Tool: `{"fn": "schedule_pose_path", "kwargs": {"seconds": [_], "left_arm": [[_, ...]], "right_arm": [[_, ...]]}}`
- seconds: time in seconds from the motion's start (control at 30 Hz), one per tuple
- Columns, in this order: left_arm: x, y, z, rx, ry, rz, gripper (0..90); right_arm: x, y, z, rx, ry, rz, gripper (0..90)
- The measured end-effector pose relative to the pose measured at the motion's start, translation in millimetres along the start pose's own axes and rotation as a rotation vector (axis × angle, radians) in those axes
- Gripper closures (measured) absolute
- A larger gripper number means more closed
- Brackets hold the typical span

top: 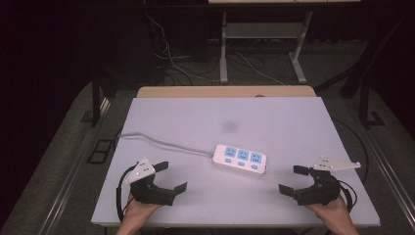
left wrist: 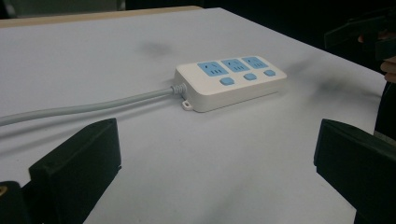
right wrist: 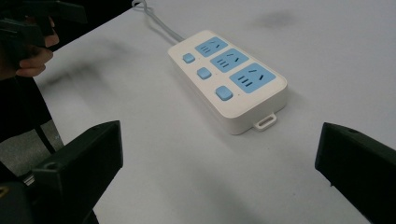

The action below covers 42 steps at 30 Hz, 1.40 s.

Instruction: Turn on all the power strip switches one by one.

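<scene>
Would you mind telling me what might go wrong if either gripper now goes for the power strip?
The power strip lies loose on the smooth table, so one open gripper, left or right, might push it rather than grasp it. Its cable trails off the table's left edge and could tug back or snag.

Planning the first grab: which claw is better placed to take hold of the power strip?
Probably the right claw: open, it faces the power strip's free end. The left claw, also open, faces the cord end.
</scene>
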<state>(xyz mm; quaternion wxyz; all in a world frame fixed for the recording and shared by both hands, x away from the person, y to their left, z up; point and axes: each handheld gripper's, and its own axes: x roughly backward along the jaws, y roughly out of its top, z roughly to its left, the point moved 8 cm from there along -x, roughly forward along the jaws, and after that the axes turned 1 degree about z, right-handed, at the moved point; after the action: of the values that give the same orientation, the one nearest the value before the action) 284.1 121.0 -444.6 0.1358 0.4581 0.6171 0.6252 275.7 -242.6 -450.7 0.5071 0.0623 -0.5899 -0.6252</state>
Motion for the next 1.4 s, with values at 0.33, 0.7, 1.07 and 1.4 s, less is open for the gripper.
{"fn": "schedule_pose_path", "kwargs": {"seconds": [0.33, 0.7, 1.07, 1.4], "left_arm": [[0.4, -0.7, -1.8, 0.006, -0.023, -0.002, 0.0], [0.4, -2.0, 0.3, 0.017, -0.021, 0.003, 0.0], [-1.1, -4.2, 1.5, 0.045, -0.026, 0.017, 0.0], [-1.8, -5.0, 1.6, 0.045, -0.026, 0.024, 0.0]], "right_arm": [[2.2, 0.9, -0.8, -0.007, -0.016, 0.013, 0.9], [-2.8, 3.9, -1.3, 0.013, -0.019, 0.084, 0.9], [-3.3, 21.8, 1.9, 0.059, -0.011, 0.132, 0.9], [-6.3, 36.0, 2.5, 0.089, -0.01, 0.159, 0.9]]}}
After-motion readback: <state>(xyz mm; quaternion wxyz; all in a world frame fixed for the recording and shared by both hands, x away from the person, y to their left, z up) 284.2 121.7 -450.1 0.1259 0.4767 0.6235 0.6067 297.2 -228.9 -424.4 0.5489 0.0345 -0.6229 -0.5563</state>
